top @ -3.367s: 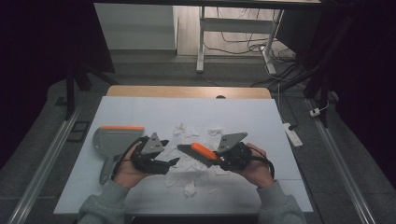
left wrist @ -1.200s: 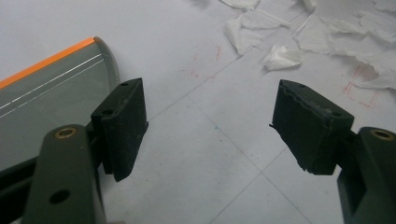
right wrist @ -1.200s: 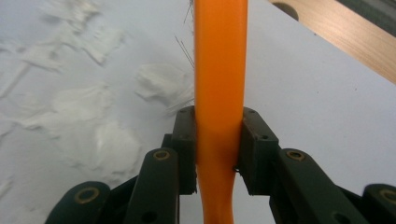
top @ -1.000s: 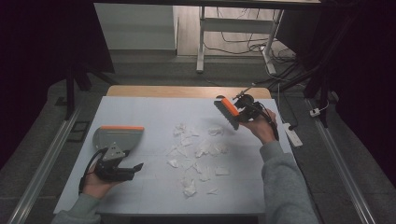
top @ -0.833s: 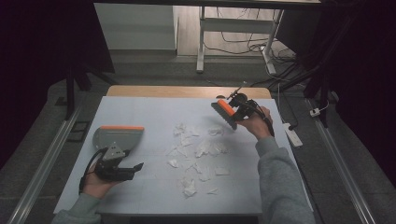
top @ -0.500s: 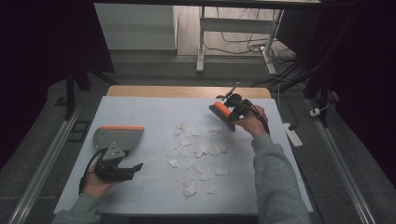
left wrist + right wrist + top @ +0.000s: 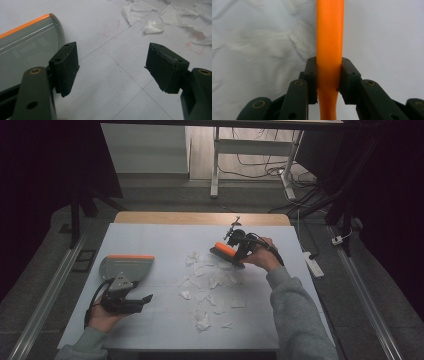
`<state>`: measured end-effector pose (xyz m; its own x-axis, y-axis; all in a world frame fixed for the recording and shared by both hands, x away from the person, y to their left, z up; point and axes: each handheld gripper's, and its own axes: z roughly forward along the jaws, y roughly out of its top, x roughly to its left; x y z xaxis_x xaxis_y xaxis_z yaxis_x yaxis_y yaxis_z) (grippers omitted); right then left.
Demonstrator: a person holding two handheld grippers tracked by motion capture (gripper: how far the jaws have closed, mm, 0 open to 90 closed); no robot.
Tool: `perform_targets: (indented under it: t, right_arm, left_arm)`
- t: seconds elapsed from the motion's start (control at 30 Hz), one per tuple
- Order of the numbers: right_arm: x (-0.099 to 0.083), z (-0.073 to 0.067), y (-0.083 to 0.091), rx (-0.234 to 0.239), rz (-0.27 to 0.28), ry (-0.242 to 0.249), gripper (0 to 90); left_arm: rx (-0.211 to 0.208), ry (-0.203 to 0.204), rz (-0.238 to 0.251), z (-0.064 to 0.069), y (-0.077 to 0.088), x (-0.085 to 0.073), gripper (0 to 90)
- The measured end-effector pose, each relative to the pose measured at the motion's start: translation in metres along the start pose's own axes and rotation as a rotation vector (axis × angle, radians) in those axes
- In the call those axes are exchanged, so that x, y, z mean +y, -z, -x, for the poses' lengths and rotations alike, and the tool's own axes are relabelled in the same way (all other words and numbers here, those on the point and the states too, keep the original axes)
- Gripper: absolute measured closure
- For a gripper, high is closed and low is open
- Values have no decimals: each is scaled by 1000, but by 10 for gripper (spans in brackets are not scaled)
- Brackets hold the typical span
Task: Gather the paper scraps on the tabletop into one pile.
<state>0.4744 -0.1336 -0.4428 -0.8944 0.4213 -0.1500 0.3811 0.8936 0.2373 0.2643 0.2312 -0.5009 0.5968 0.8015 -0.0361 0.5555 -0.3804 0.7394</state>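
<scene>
— So where's the orange-handled hand brush (image 7: 226, 251)?

— Clenched in the right gripper (image 7: 329, 75) fingers, at the far edge of the torn white paper scraps (image 7: 210, 282) on the white table (image 7: 165, 240).

— And the left gripper (image 7: 112, 67)?

— Fingers released (nothing between them), just beside the grey dustpan with the orange rim (image 7: 126, 268).

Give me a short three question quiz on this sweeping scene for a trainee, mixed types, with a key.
1. True or false: the right gripper is shut on the orange brush.
2. Which thing lies beside the left gripper: A) dustpan, B) bucket, C) sponge?
3. Fill in: white ____ scraps lie scattered on the table.

Key: 1 true. 2 A. 3 paper.
</scene>
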Motion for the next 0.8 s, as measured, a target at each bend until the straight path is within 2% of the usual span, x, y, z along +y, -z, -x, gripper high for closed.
perform_targets:
  t: [0.1, 0.2, 0.23, 0.4, 0.53, 0.67, 0.8]
  right_arm:
    - [-5, -18, 4, 25, 13, 44, 707]
    - [-14, -26, 13, 95, 84, 39, 706]
    - [-17, -27, 18, 99, 115, 27, 706]
    - [-29, -24, 40, 49, 204, -8, 705]
    - [-33, -21, 49, 17, 239, -22, 705]
    - [-34, -16, 53, -14, 274, -56, 705]
    - [-29, -10, 49, -34, 284, -72, 705]
  left_arm:
    - [1, -1, 0, 0, 0, 0, 275]
    - [2, -4, -3, 1, 0, 0, 275]
    - [1, -4, -5, 1, -1, 0, 275]
    - [1, -7, -7, 2, -1, 0, 276]
    - [1, -4, -7, 1, -1, 0, 276]
    - [1, -4, -9, 1, -1, 0, 276]
    - [2, -2, -10, 0, -1, -1, 277]
